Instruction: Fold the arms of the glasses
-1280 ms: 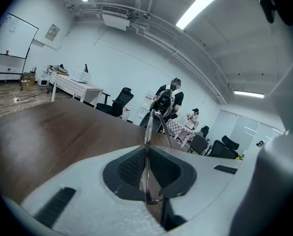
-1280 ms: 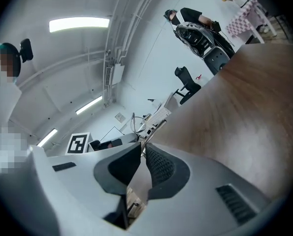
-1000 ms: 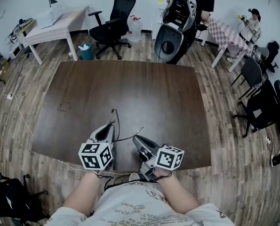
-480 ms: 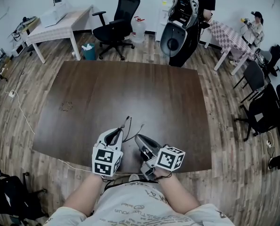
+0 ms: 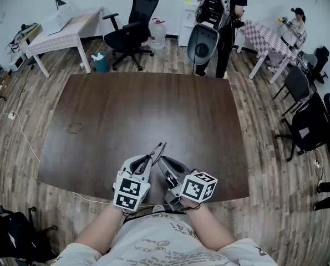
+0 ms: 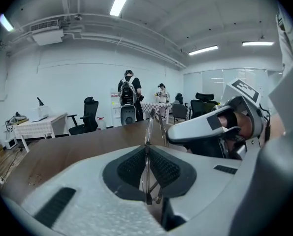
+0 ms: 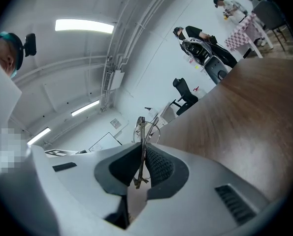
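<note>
Thin wire-framed glasses [image 5: 157, 150] are held just above the near edge of the dark brown table [image 5: 153, 104]. My left gripper [image 5: 149, 160] and right gripper [image 5: 161, 162] stand side by side with their tips almost touching, and each grips the frame. In the left gripper view, the pads of my left gripper [image 6: 147, 154] are shut on a thin wire part of the glasses [image 6: 149, 127], with the right gripper's body [image 6: 210, 129] close on the right. The right gripper view shows my right gripper [image 7: 142, 155] shut on the glasses [image 7: 142, 128], a rim sticking out past the tips.
Beyond the table stand a black office chair [image 5: 132, 24], a teal bin [image 5: 101, 61], a white desk [image 5: 65, 29] and a person [image 5: 212, 15] carrying a bulky device. A checkered table [image 5: 267, 37] and dark chairs [image 5: 309, 121] are at the right.
My left gripper has moved right, rolling, until it sits against the right gripper. The glasses' wire parts, spread wide before, are now drawn together. The right gripper has stayed put.
</note>
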A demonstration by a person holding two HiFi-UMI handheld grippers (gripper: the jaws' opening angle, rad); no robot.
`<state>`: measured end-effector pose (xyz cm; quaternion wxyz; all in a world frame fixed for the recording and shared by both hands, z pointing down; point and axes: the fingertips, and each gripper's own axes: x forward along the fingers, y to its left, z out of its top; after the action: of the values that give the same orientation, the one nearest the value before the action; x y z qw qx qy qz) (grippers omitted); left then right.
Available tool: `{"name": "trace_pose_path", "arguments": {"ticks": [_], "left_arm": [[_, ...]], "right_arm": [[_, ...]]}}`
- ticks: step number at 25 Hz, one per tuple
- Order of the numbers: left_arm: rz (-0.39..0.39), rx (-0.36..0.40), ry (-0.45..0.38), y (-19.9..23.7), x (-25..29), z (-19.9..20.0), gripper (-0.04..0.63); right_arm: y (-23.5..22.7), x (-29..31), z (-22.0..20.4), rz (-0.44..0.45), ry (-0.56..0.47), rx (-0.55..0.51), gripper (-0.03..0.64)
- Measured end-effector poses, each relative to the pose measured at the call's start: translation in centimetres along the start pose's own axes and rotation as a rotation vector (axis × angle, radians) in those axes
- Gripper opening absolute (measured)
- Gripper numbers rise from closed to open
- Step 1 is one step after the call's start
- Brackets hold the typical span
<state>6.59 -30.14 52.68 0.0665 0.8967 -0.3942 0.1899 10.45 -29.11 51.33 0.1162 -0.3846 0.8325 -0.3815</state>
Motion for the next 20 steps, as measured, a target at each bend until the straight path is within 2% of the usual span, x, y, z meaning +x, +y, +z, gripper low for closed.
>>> {"name": "trace_pose_path", "arguments": {"ticks": [2,6,11,14,17,20], "left_arm": [[-0.011,0.007,0.006,-0.1,0.1,-0.1,0.035],[-0.032,-0.054,0.016,0.2,0.4,-0.8,0.035],[-0.044,-0.077,0.037,0.3,0.6,-1.5,0.035],[-0.007,-0.085,0.056,1.2,1.0,-2.0,0.035],[0.035,-0.085,0.088,2.3,1.7,-2.9,0.035],[0.070,-0.074,0.124,3.2,2.4,-4.0,0.035]], "right_arm": [[0.0,0.2,0.0,-0.003,0.003,-0.007,0.035],[-0.2,0.7,-0.3,-0.005,0.021,-0.012,0.034],[-0.6,1.0,-0.8,-0.024,0.051,-0.024,0.034],[-1.2,1.2,-0.6,-0.069,0.049,-0.064,0.038],[-1.6,1.2,0.1,-0.102,0.036,-0.119,0.114],[-1.9,0.8,0.7,-0.104,0.028,-0.128,0.112]]}}
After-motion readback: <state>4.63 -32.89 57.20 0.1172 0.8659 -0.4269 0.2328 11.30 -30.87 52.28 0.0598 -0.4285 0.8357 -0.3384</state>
